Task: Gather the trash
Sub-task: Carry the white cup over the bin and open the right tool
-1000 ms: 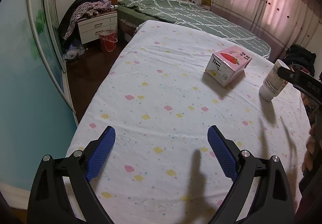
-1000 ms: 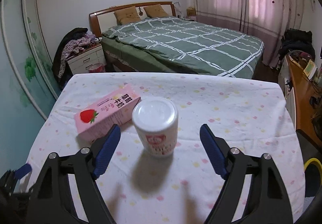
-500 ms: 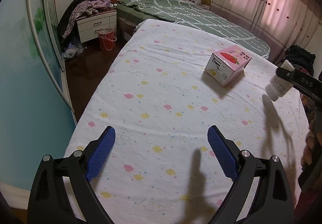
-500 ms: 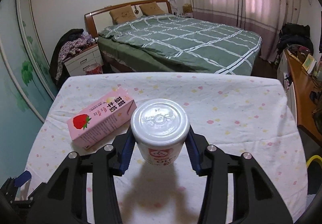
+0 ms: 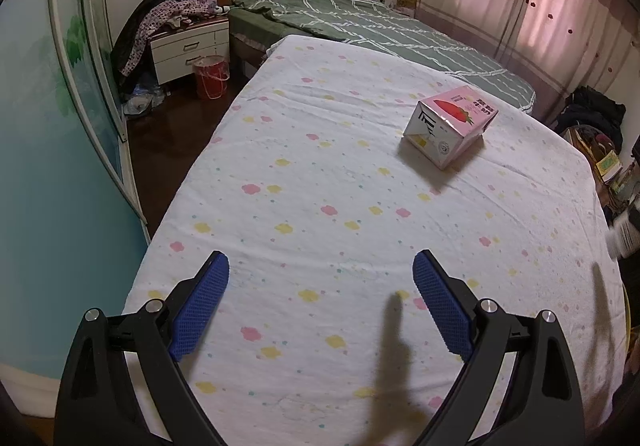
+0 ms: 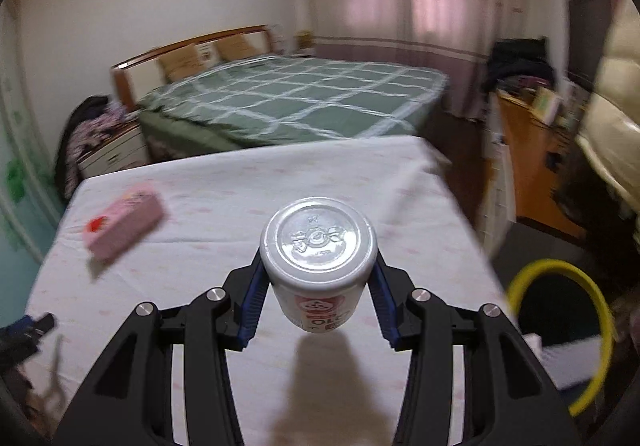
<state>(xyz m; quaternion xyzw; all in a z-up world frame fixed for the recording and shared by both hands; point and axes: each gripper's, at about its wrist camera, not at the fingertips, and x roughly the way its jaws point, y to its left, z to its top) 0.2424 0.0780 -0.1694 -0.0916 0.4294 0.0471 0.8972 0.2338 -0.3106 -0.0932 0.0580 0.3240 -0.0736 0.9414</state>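
Clamped by its sides at lower centre of the right wrist view, the white yogurt bottle hangs over the flowered tablecloth in the right gripper, where a loosened squeeze could drop it short of the yellow-rimmed bin at lower right, while the left gripper gapes empty and the pink strawberry milk carton waits.

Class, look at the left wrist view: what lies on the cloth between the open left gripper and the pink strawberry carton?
Nothing: between left gripper and carton only bare flower-print cloth shows.
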